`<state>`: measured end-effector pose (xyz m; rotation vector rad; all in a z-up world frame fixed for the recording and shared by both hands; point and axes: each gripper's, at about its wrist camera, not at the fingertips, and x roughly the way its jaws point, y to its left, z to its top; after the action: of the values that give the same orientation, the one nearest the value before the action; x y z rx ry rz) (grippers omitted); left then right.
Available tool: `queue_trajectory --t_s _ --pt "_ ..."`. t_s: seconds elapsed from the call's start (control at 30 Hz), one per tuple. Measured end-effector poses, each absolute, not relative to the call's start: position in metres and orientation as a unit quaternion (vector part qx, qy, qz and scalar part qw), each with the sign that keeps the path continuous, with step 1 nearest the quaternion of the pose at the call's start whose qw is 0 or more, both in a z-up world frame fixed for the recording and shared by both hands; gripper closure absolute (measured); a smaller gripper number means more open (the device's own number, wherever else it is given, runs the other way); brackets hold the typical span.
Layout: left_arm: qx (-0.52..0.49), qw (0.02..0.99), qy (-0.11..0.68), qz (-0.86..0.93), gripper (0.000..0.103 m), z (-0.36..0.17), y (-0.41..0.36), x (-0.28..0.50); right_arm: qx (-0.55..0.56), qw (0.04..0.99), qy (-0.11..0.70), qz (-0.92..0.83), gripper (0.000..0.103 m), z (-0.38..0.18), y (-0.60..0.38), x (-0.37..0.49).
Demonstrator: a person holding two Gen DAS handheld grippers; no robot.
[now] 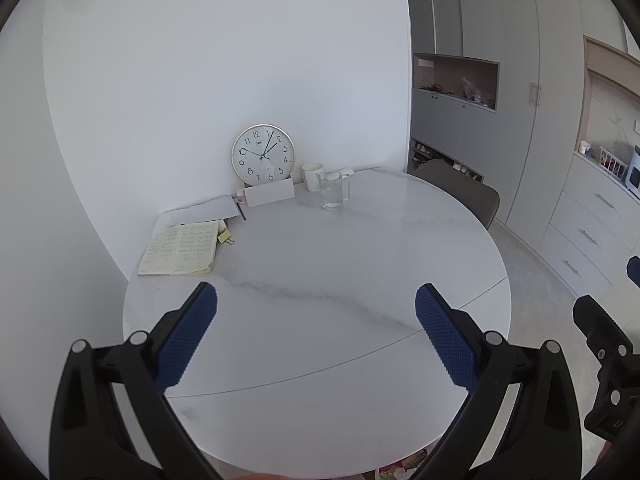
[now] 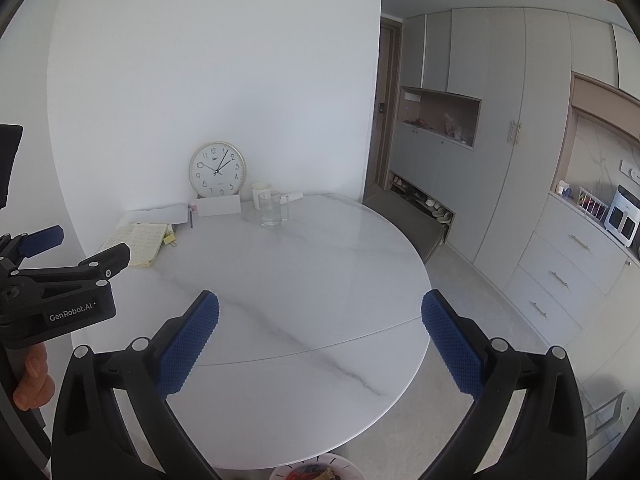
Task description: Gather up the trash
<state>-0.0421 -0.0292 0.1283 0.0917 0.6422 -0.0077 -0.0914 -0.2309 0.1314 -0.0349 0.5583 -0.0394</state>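
My left gripper (image 1: 316, 300) is open and empty, held above the near part of a round white marble table (image 1: 320, 264). My right gripper (image 2: 320, 308) is open and empty too, above the same table (image 2: 280, 280), to the right of the left gripper (image 2: 60, 264). A bin with colourful trash shows under the table's near edge in the right wrist view (image 2: 312, 470) and partly in the left wrist view (image 1: 400, 470). No loose trash is clearly seen on the table.
At the table's far side stand a wall clock (image 1: 263, 153), a white card (image 1: 269, 194), a paper cup (image 1: 312, 176), a glass jug (image 1: 332, 190), an open notebook (image 1: 180, 248) and papers (image 1: 204, 210). A grey chair (image 1: 460, 192) and cabinets (image 1: 520, 120) are at right.
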Motion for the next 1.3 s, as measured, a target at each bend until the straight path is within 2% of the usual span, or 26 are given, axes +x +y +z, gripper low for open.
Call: queue_trajectory --t_s 1.3 --pt "0.060 0.945 0.323 -0.015 0.008 0.1189 -0.0376 -0.0354 -0.016 0.959 0.281 -0.024 0.002 0.1243 -0.2316 -0.0930"
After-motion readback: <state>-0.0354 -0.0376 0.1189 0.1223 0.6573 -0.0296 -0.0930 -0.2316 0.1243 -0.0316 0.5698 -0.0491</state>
